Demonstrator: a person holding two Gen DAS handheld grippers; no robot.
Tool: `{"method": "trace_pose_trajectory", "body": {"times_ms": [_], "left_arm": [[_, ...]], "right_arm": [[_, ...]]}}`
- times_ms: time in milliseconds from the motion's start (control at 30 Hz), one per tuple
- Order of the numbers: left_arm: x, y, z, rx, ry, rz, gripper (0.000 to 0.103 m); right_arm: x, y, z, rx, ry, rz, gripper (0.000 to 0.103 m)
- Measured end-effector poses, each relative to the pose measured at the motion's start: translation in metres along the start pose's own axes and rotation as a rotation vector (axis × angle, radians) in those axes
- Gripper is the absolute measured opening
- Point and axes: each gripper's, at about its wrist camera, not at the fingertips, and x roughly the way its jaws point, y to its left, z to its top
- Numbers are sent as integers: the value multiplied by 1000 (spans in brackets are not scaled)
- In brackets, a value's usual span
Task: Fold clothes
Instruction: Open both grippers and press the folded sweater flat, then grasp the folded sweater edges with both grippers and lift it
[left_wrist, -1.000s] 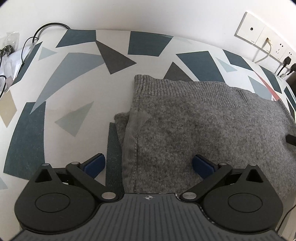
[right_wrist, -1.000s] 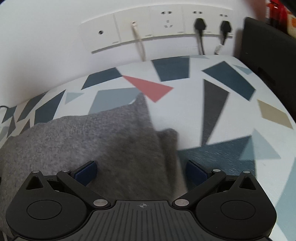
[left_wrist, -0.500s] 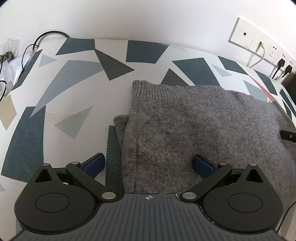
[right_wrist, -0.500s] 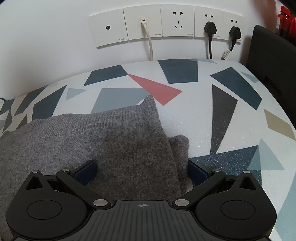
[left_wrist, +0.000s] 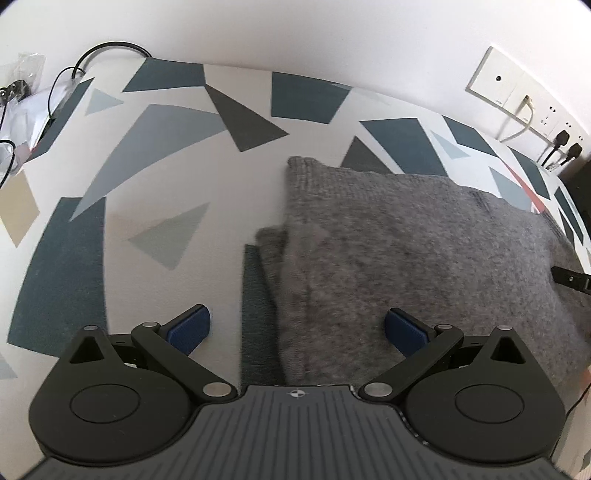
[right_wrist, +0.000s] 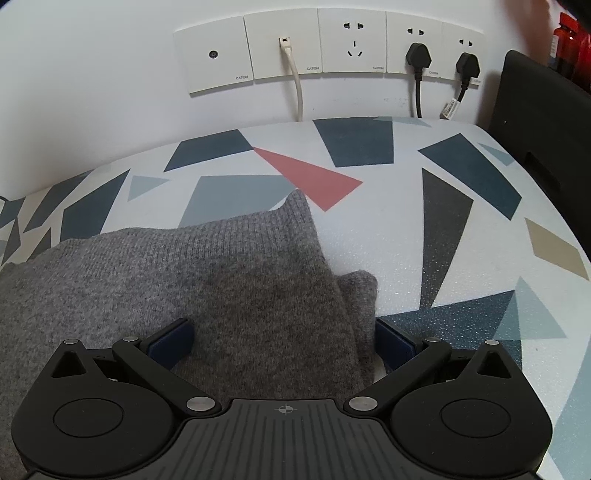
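A grey knitted sweater (left_wrist: 406, 236) lies folded on the patterned table; it also shows in the right wrist view (right_wrist: 207, 280). My left gripper (left_wrist: 297, 330) is open and empty, its blue pads straddling the sweater's left folded edge. My right gripper (right_wrist: 284, 341) is open and empty, straddling the sweater's right edge, where a tucked layer (right_wrist: 360, 291) sticks out. A black part of the right gripper (left_wrist: 570, 278) shows at the far right of the left wrist view.
The table top (left_wrist: 166, 166) has blue, grey and red shapes. A wall with sockets, plugs and cables (right_wrist: 417, 59) stands behind. Cables and a plastic bag (left_wrist: 26, 96) lie at the far left. A black object (right_wrist: 543, 122) stands at the right edge.
Both grippers have drawn back and shifted slightly while staying open. In the left view the sweater has slid to the right; in the right view the wall sockets look closer.
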Motion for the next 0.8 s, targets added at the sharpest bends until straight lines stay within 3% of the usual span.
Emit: {"method": "trace_pose_trajectory", "body": {"times_ms": [100,233,333,800], "left_arm": [[5,-7,4,25,5,28,103],[13,-26,11,103,21,-42,103],[19,-41,12,147,29,-36,103],[24,-49,10,101,-1,20,103]], "right_arm": [[0,1,-2,8,-15,-5,102],[-1,1,-3,19,-28,-12,102],[-1,-1,-1,26,-16,-2,102],[0,-1,-2,-12,-7,10,102]]}}
